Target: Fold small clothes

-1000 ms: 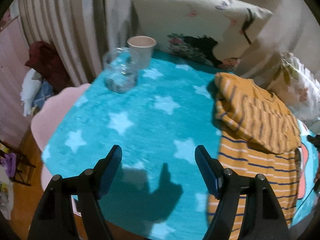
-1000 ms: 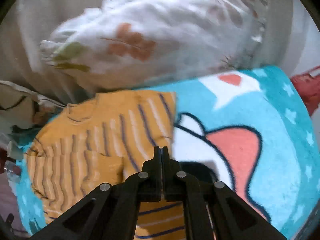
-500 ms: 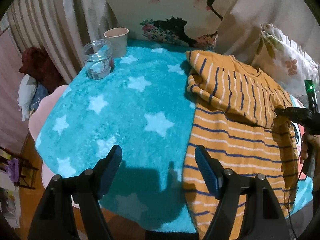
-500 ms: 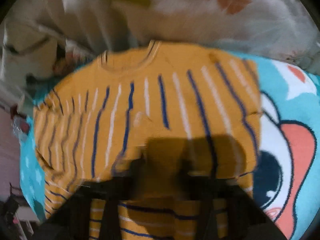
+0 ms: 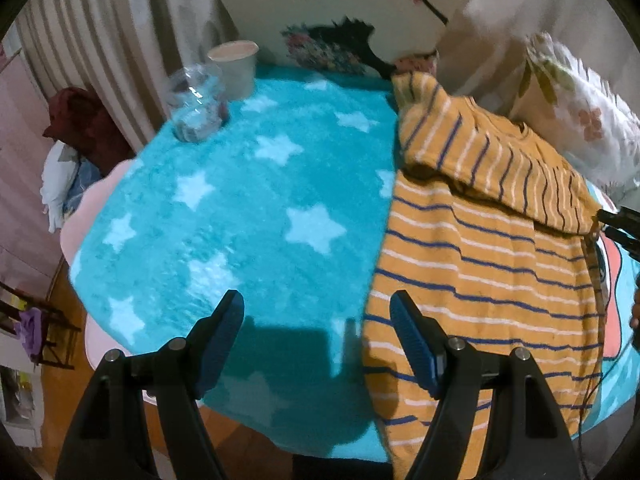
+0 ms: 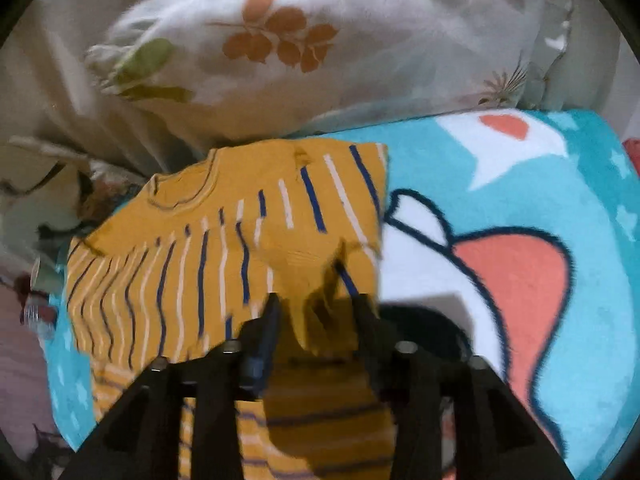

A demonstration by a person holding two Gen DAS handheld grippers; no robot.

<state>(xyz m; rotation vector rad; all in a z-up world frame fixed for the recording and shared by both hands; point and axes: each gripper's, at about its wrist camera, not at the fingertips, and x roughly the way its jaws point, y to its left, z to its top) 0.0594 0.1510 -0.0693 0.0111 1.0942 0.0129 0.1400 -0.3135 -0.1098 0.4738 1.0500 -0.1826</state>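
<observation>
My right wrist view is motion-smeared; the right gripper [image 6: 316,308] has its jaws opening, and a bunched fold of the striped shirt [image 6: 224,248] sits between the fingers [image 6: 266,328]. I cannot tell whether either pad touches the cloth; the blur hides the contact line. The lower part of the shirt is in the gripper's shadow and partly covered by its frame.

The left gripper [image 5: 316,332] stands wide apart with nothing between its blue pads, hovering over the blanket [image 5: 240,208] just beside the shirt's near hem. In this view the shirt [image 5: 480,272] lies on the right part of the blanket, its top portion folded down over the body; its right edge is cut off by the frame, where the tips of the right gripper [image 5: 618,228] show.

No readable writing anywhere; the jar [image 5: 196,112] carries a label too blurred to read.

Only the left view shows the jar and paper cup [image 5: 234,66] at the blanket's far corner. Only the right view shows the blanket's cartoon print [image 6: 512,280] and the leaf-patterned pillow [image 6: 320,40] clearly.
</observation>
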